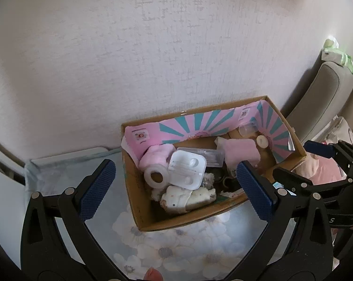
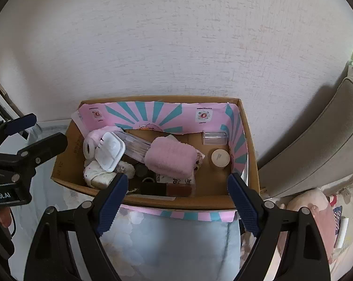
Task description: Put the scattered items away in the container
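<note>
With both tools held above the bed and nothing between their blue pads, the left gripper (image 1: 176,185) and the right gripper (image 2: 177,201) each stand with jaws wide apart, pointing down and forward at the brown cardboard box with a pink-and-teal sunburst lining (image 2: 252,154). The box sits against the pale textured wall (image 2: 176,46) on a floral blue-grey bedspread (image 1: 176,253), probably so that it cannot slide when things are dropped in. Inside it, gathered toward the left end, lie a white plastic hinged case (image 2: 111,151), a white tape roll (image 2: 88,148), a clear plastic rectangular box (image 2: 139,147), a folded pink fluffy towel (image 2: 170,158) and a small white spotted cloth bundle (image 1: 185,197); a round cream lid (image 2: 220,157) and a clear plastic cup on its side (image 2: 214,137) occupy the right end. No loose item shows on the bedspread, so the tidying appears nearly or fully complete. Each tool is pitched steeply downward, the left one visible beside the right at the box's left end.
</note>
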`<state>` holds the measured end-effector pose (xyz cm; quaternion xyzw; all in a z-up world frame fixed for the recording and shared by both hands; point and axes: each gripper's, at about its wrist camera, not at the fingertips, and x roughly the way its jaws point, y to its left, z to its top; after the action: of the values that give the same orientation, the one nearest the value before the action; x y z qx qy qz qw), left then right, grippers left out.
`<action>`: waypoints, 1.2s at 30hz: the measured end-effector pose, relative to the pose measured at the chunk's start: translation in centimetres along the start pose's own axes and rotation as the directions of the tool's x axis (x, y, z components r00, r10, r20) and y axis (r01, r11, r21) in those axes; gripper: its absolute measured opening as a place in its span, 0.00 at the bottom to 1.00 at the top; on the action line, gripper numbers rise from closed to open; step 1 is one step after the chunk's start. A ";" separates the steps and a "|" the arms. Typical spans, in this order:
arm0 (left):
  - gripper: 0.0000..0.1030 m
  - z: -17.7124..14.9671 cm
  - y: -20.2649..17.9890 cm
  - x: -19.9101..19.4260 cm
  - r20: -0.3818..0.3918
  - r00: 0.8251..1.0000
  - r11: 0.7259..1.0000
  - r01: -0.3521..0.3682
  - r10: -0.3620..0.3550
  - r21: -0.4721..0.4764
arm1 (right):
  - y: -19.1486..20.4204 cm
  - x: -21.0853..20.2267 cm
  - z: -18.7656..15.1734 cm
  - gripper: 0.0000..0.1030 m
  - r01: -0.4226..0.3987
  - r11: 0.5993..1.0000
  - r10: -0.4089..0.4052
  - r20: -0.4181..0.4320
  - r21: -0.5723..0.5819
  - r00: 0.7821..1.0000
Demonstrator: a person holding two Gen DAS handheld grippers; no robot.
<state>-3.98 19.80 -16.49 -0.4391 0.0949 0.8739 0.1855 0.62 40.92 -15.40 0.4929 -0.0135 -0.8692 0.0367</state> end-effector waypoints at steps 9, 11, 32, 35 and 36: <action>1.00 -0.5 1.1 -2.9 0.034 0.999 1.000 -0.007 0.007 -0.015 | 1.0 -1.7 -0.1 0.82 0.007 1.000 -0.008 0.028 0.015 1.000; 1.00 -0.6 1.5 -3.8 0.039 0.999 1.000 -0.012 0.013 -0.021 | 1.3 -2.2 -0.1 0.82 0.010 1.000 -0.010 0.033 0.016 0.999; 1.00 -4.6 9.1 -13.1 0.058 0.989 0.976 -0.125 0.137 -0.181 | 9.9 -9.0 -0.8 0.82 0.025 1.000 -0.025 0.063 0.005 0.998; 1.00 -5.4 9.8 -13.6 0.056 0.988 0.974 -0.130 0.143 -0.185 | 11.0 -9.6 -1.1 0.82 0.031 1.000 -0.031 0.076 0.005 0.997; 1.00 -5.6 10.0 -13.7 0.055 0.988 0.974 -0.135 0.147 -0.184 | 11.3 -9.8 -1.2 0.82 0.033 0.999 -0.033 0.080 0.004 0.996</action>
<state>3.53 5.56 -8.77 -0.4160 0.0401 0.9045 0.0856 7.21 30.48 -6.97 0.4581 -0.0078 -0.8886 0.0212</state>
